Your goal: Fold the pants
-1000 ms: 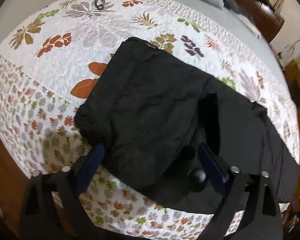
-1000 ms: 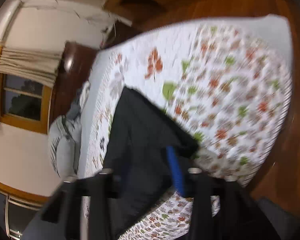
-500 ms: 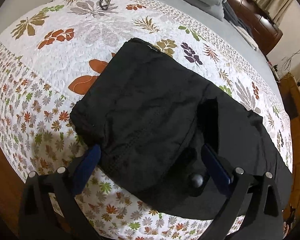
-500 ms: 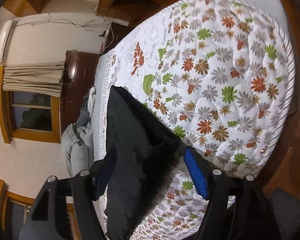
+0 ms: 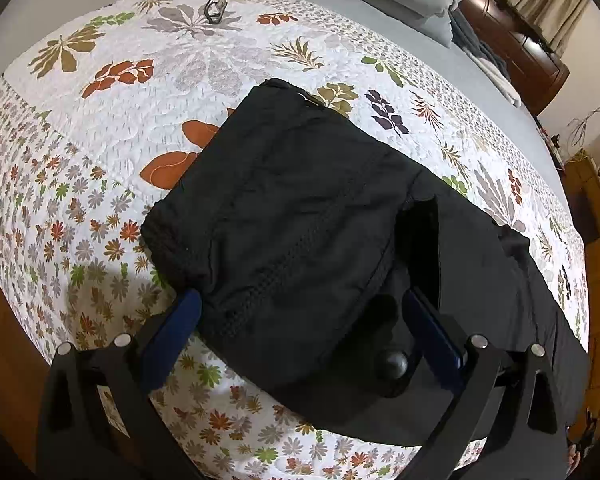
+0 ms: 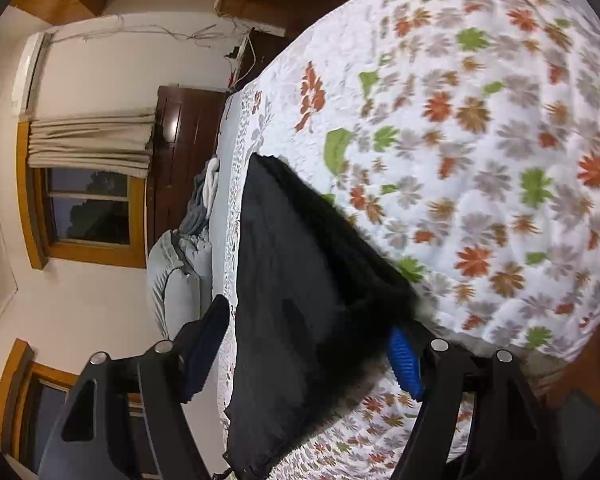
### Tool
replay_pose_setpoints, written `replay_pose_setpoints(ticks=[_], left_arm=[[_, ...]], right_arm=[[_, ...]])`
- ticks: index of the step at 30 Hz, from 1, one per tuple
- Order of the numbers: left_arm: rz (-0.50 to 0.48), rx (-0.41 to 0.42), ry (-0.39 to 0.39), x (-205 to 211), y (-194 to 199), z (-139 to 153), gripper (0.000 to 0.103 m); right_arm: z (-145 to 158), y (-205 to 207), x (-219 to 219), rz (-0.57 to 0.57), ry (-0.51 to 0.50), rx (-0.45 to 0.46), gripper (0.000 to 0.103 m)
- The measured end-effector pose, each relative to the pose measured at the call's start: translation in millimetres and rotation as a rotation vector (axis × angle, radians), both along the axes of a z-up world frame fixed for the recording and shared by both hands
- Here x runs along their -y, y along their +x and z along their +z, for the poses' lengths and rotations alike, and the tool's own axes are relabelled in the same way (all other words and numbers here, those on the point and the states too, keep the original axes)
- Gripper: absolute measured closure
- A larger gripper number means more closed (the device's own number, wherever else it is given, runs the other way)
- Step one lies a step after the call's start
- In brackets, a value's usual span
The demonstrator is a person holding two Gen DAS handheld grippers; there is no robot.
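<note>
Now the black pants (image 5: 300, 248) lay folded on the flowery bed (image 5: 112, 128), stretching away to the right, between both released claws, left gripper (image 5: 300, 320) and right gripper (image 6: 308, 348).

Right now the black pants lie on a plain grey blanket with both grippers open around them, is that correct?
Not quite: the black pants lie on a floral quilt, not a plain grey blanket, as the left wrist view shows. The left gripper and right gripper are open around them.
</note>
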State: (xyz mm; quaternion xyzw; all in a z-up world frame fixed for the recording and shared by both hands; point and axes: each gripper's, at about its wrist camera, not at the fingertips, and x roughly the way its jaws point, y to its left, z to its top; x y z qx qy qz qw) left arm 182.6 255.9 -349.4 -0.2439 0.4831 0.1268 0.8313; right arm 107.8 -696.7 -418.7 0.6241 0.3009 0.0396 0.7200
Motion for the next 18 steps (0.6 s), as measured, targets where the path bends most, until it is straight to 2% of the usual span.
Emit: replay_pose_setpoints(ticks=[11,18], left_arm=[[-0.01,0.008,0.001,-0.5,-1.8,-1.3,0.003],[-0.013,0.018,-0.001,-0.1,-4.2,-1.8,0.003]], right_arm=[[-1.6,8.1,-2.6,-0.001,0.015,0.002,0.03],[-5.3,3.4,3.6,0.009,0.006,-0.013,0.044]])
